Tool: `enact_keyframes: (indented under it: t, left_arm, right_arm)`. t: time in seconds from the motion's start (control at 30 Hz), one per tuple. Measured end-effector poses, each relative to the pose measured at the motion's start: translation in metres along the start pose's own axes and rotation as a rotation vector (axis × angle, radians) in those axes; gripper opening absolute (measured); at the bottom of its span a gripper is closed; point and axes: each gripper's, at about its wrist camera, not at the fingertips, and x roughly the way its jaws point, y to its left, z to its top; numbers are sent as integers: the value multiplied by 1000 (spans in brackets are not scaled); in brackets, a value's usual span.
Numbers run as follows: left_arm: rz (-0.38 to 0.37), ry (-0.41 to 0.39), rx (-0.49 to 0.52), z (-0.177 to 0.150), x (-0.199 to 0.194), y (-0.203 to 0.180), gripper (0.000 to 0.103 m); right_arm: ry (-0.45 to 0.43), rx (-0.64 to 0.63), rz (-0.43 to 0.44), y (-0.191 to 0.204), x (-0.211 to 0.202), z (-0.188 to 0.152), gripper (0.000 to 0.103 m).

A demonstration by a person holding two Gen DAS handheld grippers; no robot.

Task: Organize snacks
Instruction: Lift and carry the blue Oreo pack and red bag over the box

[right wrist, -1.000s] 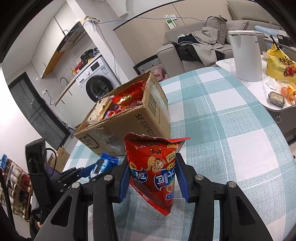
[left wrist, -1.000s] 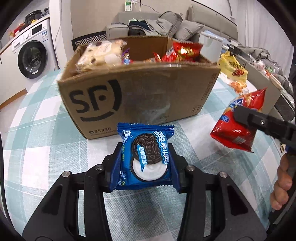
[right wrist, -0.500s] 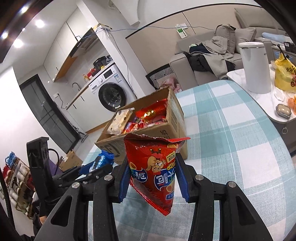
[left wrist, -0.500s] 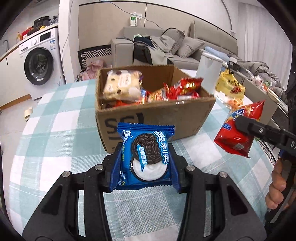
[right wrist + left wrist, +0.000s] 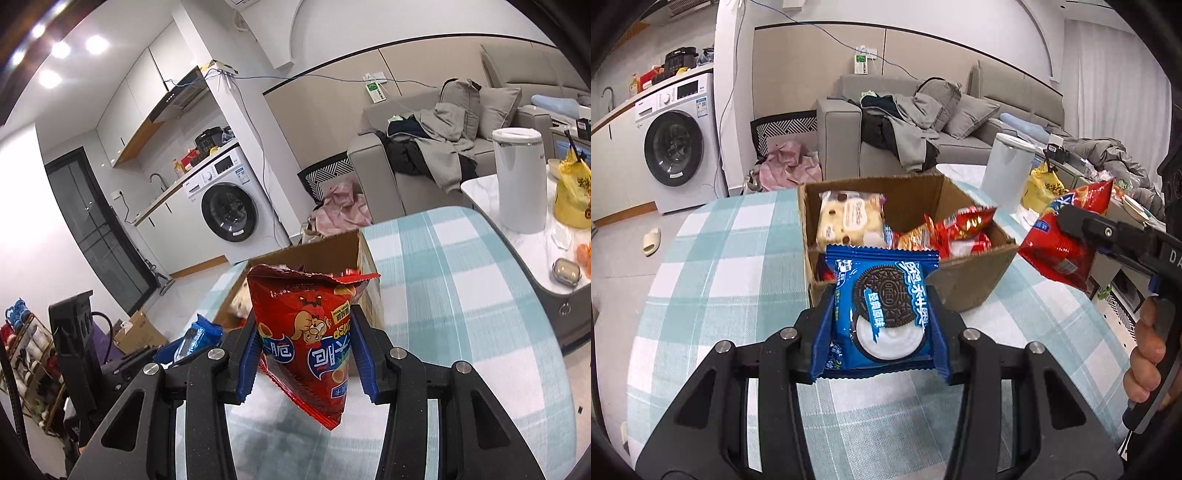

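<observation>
My left gripper (image 5: pixel 881 332) is shut on a blue Oreo packet (image 5: pixel 882 310), held above the checked tablecloth just in front of the open cardboard box (image 5: pixel 967 280). The box holds a pale bread packet (image 5: pixel 849 218) and several red snack bags (image 5: pixel 960 229). My right gripper (image 5: pixel 308 354) is shut on a red snack bag (image 5: pixel 310 332); in the left wrist view the bag (image 5: pixel 1060 240) hangs in the air right of the box. In the right wrist view the box (image 5: pixel 317 254) sits behind the bag, and the Oreo packet (image 5: pixel 195 339) shows at lower left.
The teal-and-white checked table (image 5: pixel 731 258) carries the box. A white kettle (image 5: pixel 521 181) and a yellow bag (image 5: pixel 572 192) stand on a marble side table to the right. A sofa (image 5: pixel 923 122) and a washing machine (image 5: pixel 676 147) lie beyond.
Both grippers have risen and drawn back from the box with their snacks still held. The box now looks smaller and lower, and its inside shows from above.
</observation>
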Motion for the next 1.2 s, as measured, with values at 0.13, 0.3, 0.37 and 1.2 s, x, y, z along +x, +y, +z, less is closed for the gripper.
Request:
enact_keyframes:
  t: [0.13,0.3,0.37,1.2]
  left_arm:
    - [-1,-13,0,9,-1,0,42]
    - [3,-29,9,23,-1,-2,42]
    - [5,-31,12,29,2,-3,42]
    - [25,-8,29,66,76,3,42]
  right_arm:
    - [-14,-9,-19,2,6,11,45]
    - [-23,-9,-22,4,16,22,45]
    - [-27,0,-18,5,19,25,45]
    - [-74,59,-43,13,79,48,45]
